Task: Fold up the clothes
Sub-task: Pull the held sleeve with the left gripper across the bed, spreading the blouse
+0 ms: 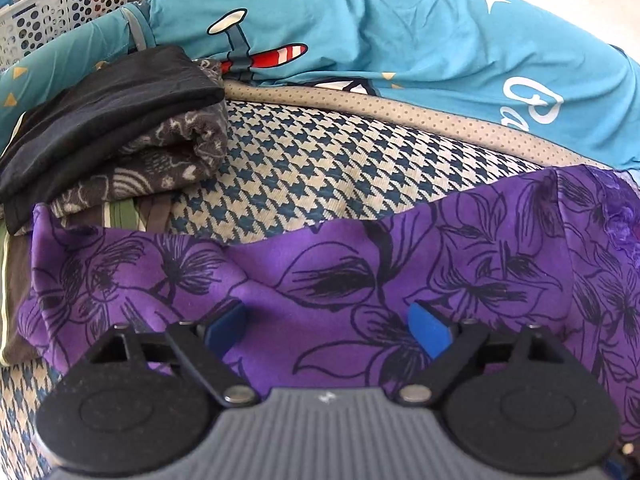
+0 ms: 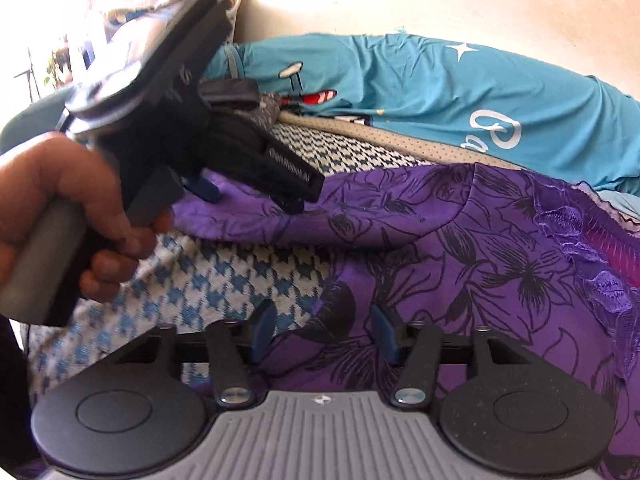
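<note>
Left wrist view: the left hand-held gripper (image 1: 328, 330) stands spread, its blue pads resting over the purple floral-print fabric garment (image 1: 360, 276), nothing pinched. Beyond the garment lies a blue-and-cream houndstooth woven bed cover (image 1: 304, 172); left of the garment sits a stack of folded dark clothes (image 1: 116, 132); behind it, a teal printed pillow (image 1: 400, 40). Right wrist view: the right hand-held gripper (image 2: 322, 334) is likewise spread above the garment's lower-left edge, beside a hand (image 2: 68, 208).

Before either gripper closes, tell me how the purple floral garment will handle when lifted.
The purple floral garment is probably floppy: it lies in soft ripples and folds. Its sheen hints it may slip between the blue fingers. It looks thin, so probably light.
</note>
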`<control>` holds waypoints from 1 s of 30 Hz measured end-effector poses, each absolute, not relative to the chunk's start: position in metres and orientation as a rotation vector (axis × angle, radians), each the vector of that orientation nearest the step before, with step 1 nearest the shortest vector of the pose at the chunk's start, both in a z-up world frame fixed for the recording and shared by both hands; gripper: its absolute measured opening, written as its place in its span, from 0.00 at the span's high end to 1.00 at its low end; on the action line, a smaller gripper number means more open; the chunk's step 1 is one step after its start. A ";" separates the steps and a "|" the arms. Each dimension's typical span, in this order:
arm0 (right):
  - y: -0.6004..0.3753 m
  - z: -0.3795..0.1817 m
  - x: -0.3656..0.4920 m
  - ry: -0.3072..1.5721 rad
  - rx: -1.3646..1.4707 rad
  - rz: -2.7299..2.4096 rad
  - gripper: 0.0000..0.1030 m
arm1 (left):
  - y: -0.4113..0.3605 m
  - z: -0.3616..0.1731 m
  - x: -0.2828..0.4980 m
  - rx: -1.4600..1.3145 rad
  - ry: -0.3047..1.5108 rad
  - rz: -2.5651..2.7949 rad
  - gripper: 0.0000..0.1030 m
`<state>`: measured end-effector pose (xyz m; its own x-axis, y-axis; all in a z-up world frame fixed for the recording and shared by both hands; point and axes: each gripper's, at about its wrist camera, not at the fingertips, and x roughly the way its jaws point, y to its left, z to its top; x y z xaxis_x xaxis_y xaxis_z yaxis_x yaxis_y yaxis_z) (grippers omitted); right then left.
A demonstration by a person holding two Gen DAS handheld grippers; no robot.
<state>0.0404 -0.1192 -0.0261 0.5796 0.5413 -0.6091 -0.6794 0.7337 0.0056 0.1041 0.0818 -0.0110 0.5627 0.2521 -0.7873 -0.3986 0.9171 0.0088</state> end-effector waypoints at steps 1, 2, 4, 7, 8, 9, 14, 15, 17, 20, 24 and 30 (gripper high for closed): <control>-0.118 -0.028 0.042 0.631 -0.241 0.715 0.61 | 0.083 -0.011 0.104 -0.181 0.896 0.386 0.14; -0.117 -0.030 0.044 0.636 -0.242 0.708 0.66 | 0.084 -0.011 0.105 -0.184 0.896 0.386 0.14; -0.115 -0.032 0.045 0.633 -0.246 0.695 0.75 | 0.085 -0.012 0.105 -0.186 0.896 0.387 0.14; -0.117 -0.031 0.050 0.645 -0.218 0.684 0.87 | 0.086 -0.013 0.106 -0.178 0.898 0.391 0.13; -0.118 -0.030 0.050 0.647 -0.205 0.685 0.91 | 0.086 -0.013 0.106 -0.177 0.899 0.392 0.13; -0.119 -0.029 0.051 0.648 -0.193 0.687 0.92 | 0.086 -0.013 0.107 -0.174 0.899 0.395 0.13; -0.111 -0.024 0.040 0.639 -0.210 0.760 0.92 | 0.090 -0.018 0.112 -0.153 0.893 0.443 0.12; -0.109 -0.025 0.038 0.638 -0.223 0.766 0.92 | 0.091 -0.020 0.113 -0.153 0.892 0.454 0.09; -0.106 -0.028 0.035 0.632 -0.246 0.771 0.92 | 0.094 -0.022 0.117 -0.154 0.883 0.474 0.05; -0.100 -0.030 0.031 0.616 -0.291 0.788 0.91 | 0.095 -0.024 0.122 -0.135 0.860 0.498 0.04; -0.094 -0.032 0.020 0.588 -0.326 0.839 0.90 | 0.093 -0.026 0.128 -0.101 0.833 0.522 0.03; -0.097 -0.029 0.023 0.609 -0.291 0.856 0.82 | 0.100 -0.026 0.136 -0.129 0.832 0.563 0.00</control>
